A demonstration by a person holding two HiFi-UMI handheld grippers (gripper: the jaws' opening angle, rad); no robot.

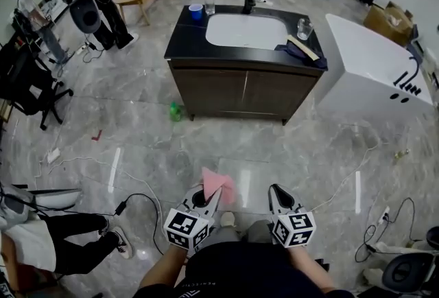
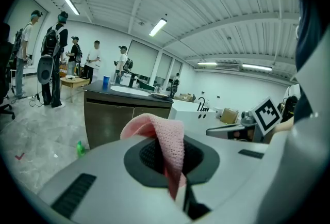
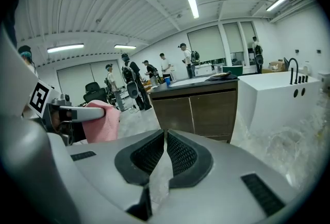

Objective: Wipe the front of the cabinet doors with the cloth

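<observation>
Cloth (image 1: 219,185) is pinched in the left gripper (image 1: 208,195), well apart from the cabinet doors (image 1: 245,92); right gripper (image 1: 277,189) is clenched on nothing. I'd step in close first, then press flat and sweep each door.

The lower end of the cloth (image 2: 161,132) is buried between the closed jaws of your left gripper (image 2: 171,158). In the left gripper view the cloth covers part of the cabinet (image 2: 108,120). Your forearms (image 1: 164,269) run off the head view's bottom edge. The green thing (image 1: 175,111) beside the cabinet is too small to name. A person (image 1: 68,242) is cut off at the left edge.
</observation>
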